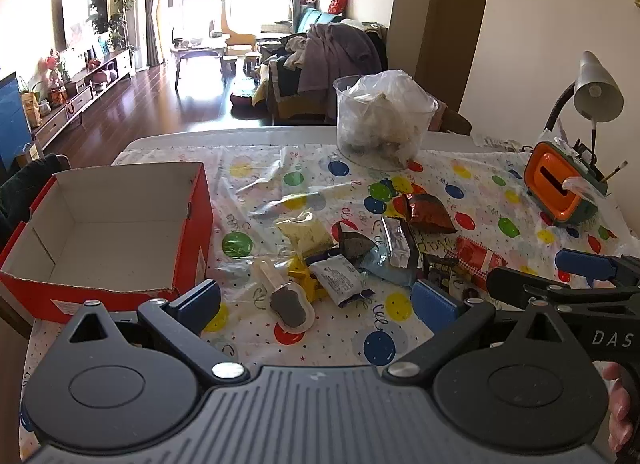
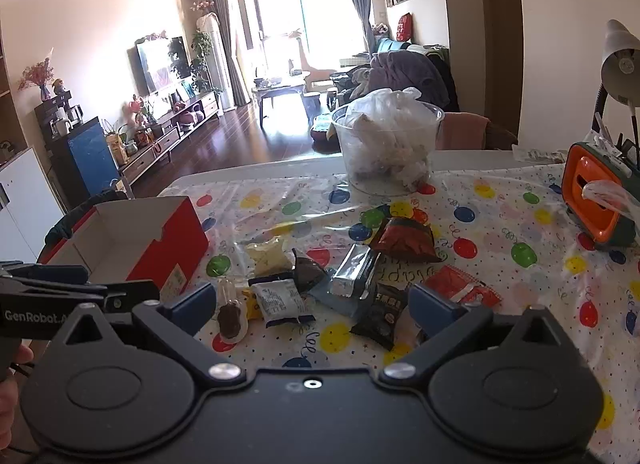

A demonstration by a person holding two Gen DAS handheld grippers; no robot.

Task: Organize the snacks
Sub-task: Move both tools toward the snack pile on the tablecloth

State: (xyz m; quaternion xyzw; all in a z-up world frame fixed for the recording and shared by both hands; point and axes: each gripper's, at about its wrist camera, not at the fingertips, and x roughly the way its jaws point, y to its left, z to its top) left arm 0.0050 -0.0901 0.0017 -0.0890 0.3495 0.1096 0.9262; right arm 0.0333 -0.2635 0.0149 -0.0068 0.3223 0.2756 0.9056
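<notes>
Left gripper (image 1: 316, 302) hovers low over the near side of the table, jaws spread wide, nothing between them. Right gripper (image 2: 310, 306) is the same: wide open, empty. In the left view the right gripper pokes in at the right edge, its blue pads apart.

The red box (image 1: 112, 232) fills the left of the left view, open top, pale bare floor, its torn near wall just beyond the left pad. The balloon-print tablecloth (image 1: 460, 168) has bare stretches in the middle, beyond the pile, and at lower centre.

The snack pile (image 1: 360, 252) lies centre frame, just ahead of both sets of jaws. A white packet (image 2: 280, 300) lies between the right gripper's pads; a black packet (image 2: 380, 312) lies beside its right pad. A clear tub (image 1: 380, 120) stands at the far edge, an orange holder (image 1: 556, 188) at right.
</notes>
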